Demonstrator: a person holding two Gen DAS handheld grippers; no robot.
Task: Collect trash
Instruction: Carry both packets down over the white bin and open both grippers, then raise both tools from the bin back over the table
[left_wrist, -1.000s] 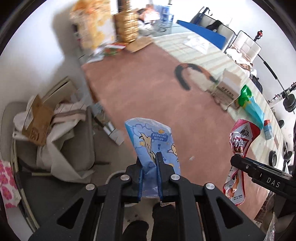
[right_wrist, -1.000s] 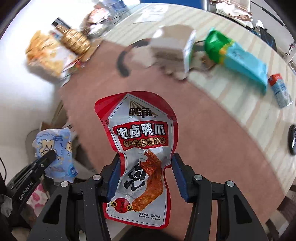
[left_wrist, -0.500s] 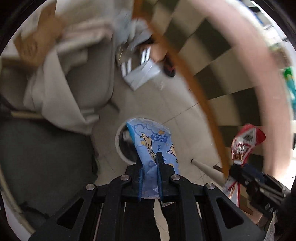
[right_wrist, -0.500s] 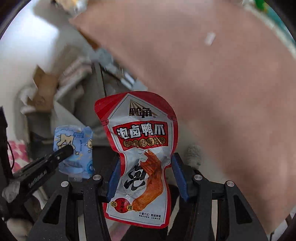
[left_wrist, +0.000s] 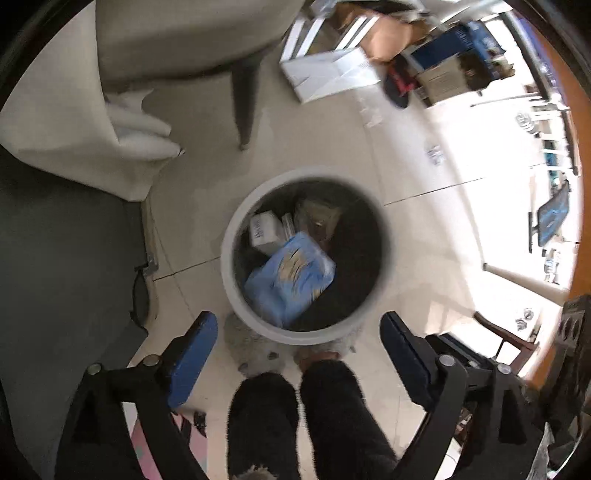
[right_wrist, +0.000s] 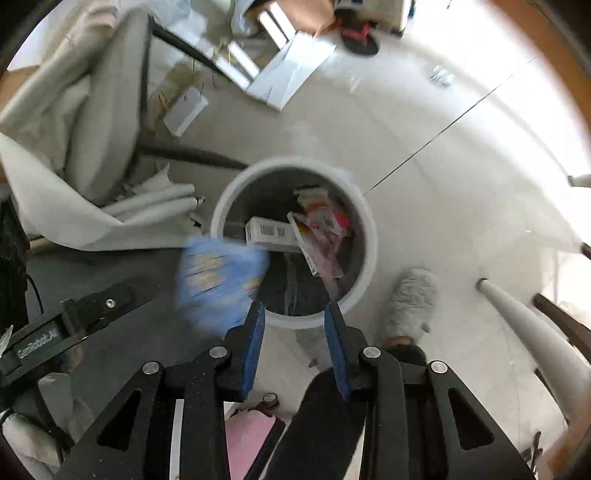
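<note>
Left wrist, left gripper (left_wrist: 298, 328) spread wide, empty

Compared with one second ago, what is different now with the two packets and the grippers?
Both grippers swung from the table down to the white bin on the floor and opened. The left gripper let go of the blue packet, now blurred at the bin mouth. The right gripper released the red packet, now inside the bin. The bin itself stayed in its place.
</note>
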